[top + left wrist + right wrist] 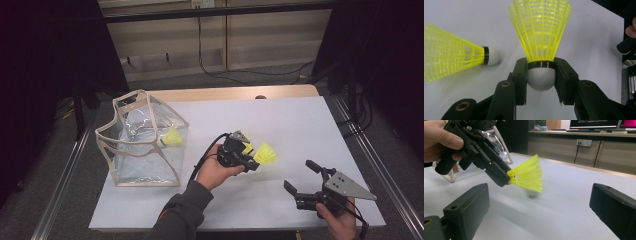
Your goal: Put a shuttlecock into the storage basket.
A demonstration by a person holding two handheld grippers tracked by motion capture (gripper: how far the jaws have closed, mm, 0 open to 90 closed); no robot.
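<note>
A white table (300, 125) stands over grey floor, dark curtains at either side. In the high view, a clear bag (142, 142) with beige trim stands well off from the left gripper (252, 161), a yellow shuttlecock in the bag (173, 137) showing through its wall. That gripper grasps a held shuttlecock (265, 154), skirt pointing away from the hand. The right gripper (300, 181) rests near the table's front edge, jaws spread wide with nothing between them.

In the left gripper view, the pads clamp the held shuttlecock's (540, 47) white cork at its black band. A lying shuttlecock (456, 58) rests on the table beside the fingers (520, 75).

In the right gripper view, the left gripper (501, 176) carries the yellow skirt (527, 175) above the table, beyond the released fingers (466, 207).
</note>
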